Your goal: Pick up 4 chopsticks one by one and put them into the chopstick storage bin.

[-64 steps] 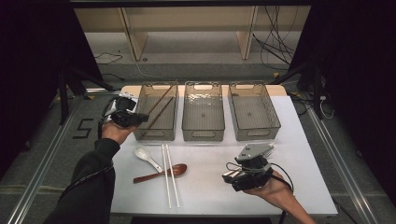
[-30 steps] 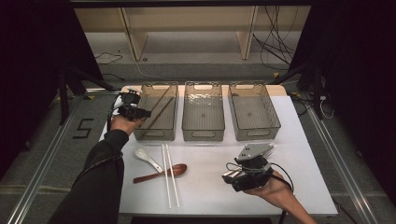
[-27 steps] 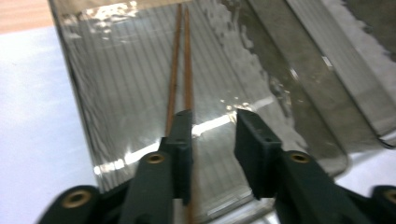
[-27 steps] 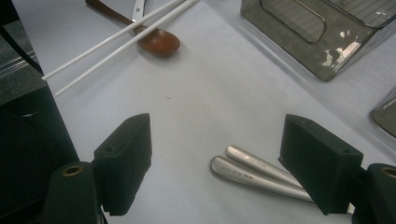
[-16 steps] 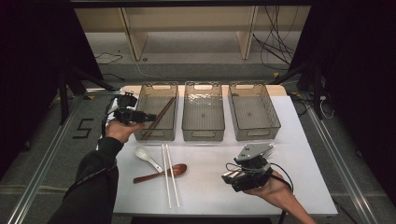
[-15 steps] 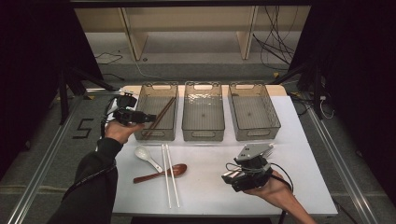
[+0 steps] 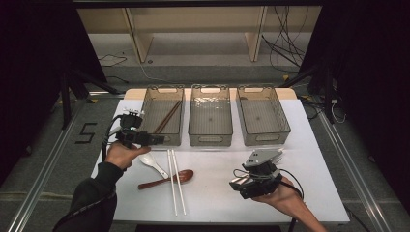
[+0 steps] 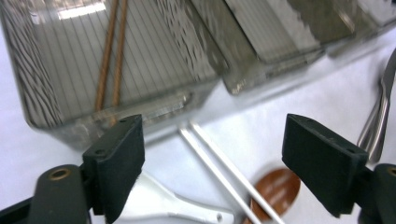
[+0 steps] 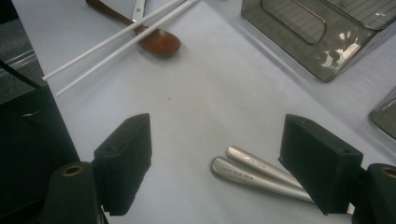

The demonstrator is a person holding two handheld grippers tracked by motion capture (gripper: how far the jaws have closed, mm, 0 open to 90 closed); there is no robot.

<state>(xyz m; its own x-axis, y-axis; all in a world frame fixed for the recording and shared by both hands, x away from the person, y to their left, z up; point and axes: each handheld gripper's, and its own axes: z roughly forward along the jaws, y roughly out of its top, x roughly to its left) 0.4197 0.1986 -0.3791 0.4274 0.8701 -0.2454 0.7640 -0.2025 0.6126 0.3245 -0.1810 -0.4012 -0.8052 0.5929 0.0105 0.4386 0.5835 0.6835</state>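
A pair of brown chopsticks (image 7: 168, 117) lies inside the left clear bin (image 7: 150, 104); the left gripper view has them (image 8: 109, 56) behind the bin wall. My left gripper (image 7: 155, 140) hovers at that bin's near left corner. Its jaws have just been opening and stand wide with nothing between them (image 8: 215, 133). Below it on the white table are a white spoon (image 7: 153, 164), a brown spoon (image 7: 167, 179) and two white chopsticks (image 7: 175, 181). My right gripper (image 7: 241, 182) rests open near the front edge, with two metal handles (image 9: 261, 175) beside its right jaw.
The middle bin (image 7: 210, 135) and the right bin (image 7: 263, 137) stand in a row with the left one at the back of the table. A metal utensil (image 8: 380, 112) shows at the right edge of the left gripper view. Cables trail from both grippers.
The brown chopsticks left my left gripper and now lie flat in the left bin. That gripper opened and drew back toward the table's near side. The right gripper stayed put.
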